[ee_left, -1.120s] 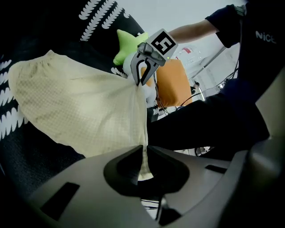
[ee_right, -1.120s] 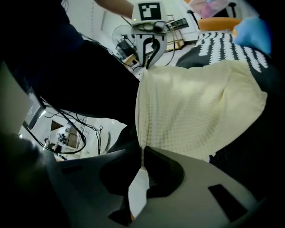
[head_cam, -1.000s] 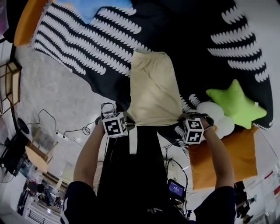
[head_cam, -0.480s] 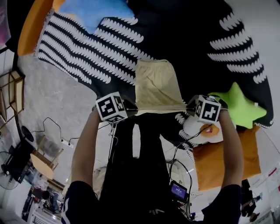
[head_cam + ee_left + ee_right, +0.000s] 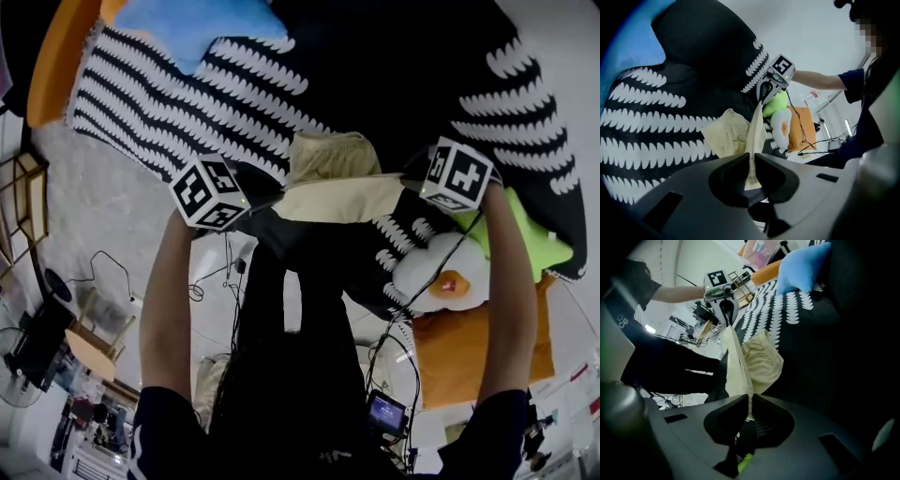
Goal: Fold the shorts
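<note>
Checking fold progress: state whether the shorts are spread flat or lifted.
Partly lifted: left gripper and right gripper clamp the shorts by one edge, taut above the bedspread.

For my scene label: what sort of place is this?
Probably a lab or studio with a bed set up: a black-and-white bedspread, a green star cushion, and cables across the grey floor.

Colours and patterns

Shorts (image 5: 333,192): plain pale cream. Cover (image 5: 169,103): black, with rows of white scalloped stripes. Blue star cushion (image 5: 197,23). Lime-green star cushion (image 5: 544,244). Plush toy (image 5: 422,272): white, orange patch. Square cushion (image 5: 459,366): plain orange.
</note>
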{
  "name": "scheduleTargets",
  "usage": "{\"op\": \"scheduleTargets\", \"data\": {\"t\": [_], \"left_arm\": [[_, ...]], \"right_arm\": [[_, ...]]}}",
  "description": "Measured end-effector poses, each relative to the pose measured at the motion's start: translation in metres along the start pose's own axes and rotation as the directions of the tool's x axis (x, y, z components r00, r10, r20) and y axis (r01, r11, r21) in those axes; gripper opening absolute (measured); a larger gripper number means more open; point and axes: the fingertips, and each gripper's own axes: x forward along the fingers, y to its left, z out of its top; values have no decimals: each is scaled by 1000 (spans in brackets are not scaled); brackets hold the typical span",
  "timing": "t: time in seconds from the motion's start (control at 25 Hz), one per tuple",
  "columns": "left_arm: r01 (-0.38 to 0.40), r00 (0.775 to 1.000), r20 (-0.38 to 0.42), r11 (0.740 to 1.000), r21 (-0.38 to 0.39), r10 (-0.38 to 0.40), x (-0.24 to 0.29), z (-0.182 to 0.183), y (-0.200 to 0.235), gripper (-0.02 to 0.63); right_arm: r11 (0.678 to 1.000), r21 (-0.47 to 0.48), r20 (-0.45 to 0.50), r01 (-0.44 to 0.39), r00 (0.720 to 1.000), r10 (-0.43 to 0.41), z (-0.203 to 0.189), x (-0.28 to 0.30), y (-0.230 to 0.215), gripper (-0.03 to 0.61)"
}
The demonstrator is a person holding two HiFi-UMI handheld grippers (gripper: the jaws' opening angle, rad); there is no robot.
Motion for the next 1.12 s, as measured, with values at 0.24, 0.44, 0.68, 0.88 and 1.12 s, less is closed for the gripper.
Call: {"op": "scheduleTargets", "data": {"t": [0.24, 0.44, 0.68, 0.88, 1.12], "left_arm": [[0, 1000, 0, 997, -78, 0, -21, 6, 41, 34], [-90, 996, -6, 989, -117, 90, -14, 10, 73, 34], [-311, 945, 65, 941, -133, 321, -17, 20, 116, 41], [-611, 728, 144, 729, -309, 671, -52, 1, 161, 46], [-511, 682, 254, 695, -505, 686, -84, -9, 154, 64]], "right_arm": [[997, 67, -42, 24, 999, -22, 31, 4, -39, 38], [986, 133, -41, 99, 995, -94, 31, 24, -70, 38], [950, 188, -47, 251, 968, -246, 34, 37, -104, 50], [897, 229, -100, 377, 926, -364, 18, 53, -117, 78], [777, 536, 219, 329, 835, -505, 58, 8, -146, 242]]}}
